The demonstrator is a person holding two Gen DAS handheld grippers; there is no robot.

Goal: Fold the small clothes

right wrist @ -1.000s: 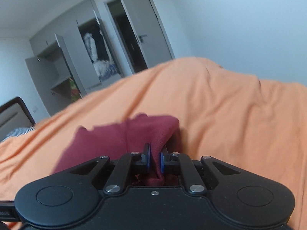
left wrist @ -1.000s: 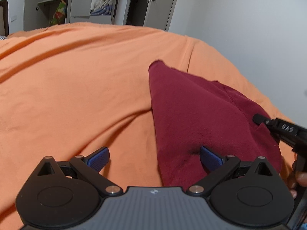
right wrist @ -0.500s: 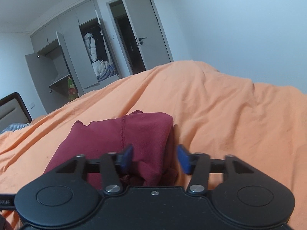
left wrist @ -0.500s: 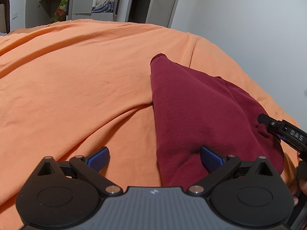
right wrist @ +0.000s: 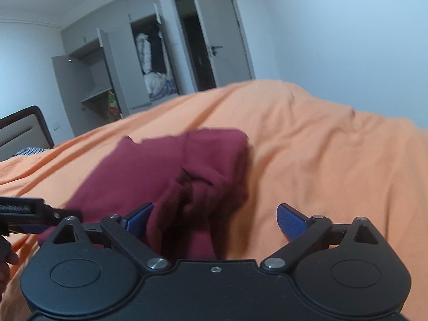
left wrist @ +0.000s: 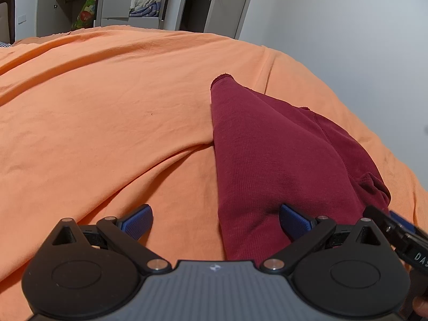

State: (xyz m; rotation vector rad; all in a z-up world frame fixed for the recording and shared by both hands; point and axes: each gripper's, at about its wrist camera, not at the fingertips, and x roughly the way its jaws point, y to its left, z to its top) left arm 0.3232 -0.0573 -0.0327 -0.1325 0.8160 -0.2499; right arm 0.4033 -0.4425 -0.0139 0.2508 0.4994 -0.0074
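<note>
A dark red garment [left wrist: 267, 155] lies folded in a long strip on the orange bedsheet [left wrist: 107, 123]. My left gripper [left wrist: 216, 222] is open just above the strip's near end, one blue pad on the cloth's right side and one over bare sheet. In the right wrist view the same garment [right wrist: 165, 171] has a bunched fold at its near edge. My right gripper [right wrist: 214, 220] is open wide over that bunched end, holding nothing. The right gripper's body [left wrist: 401, 238] shows at the lower right of the left wrist view.
The bed fills both views, with soft creases in the sheet. An open grey wardrobe [right wrist: 139, 61] with clothes inside and an open door [right wrist: 214, 34] stand behind it. A dark headboard [right wrist: 24, 131] is at the far left. A white wall runs along the right.
My right gripper was shut on the garment's edge a second ago; it has let go, opened wide and drawn back a little. The cloth has settled on the bed. The left gripper stayed open.
</note>
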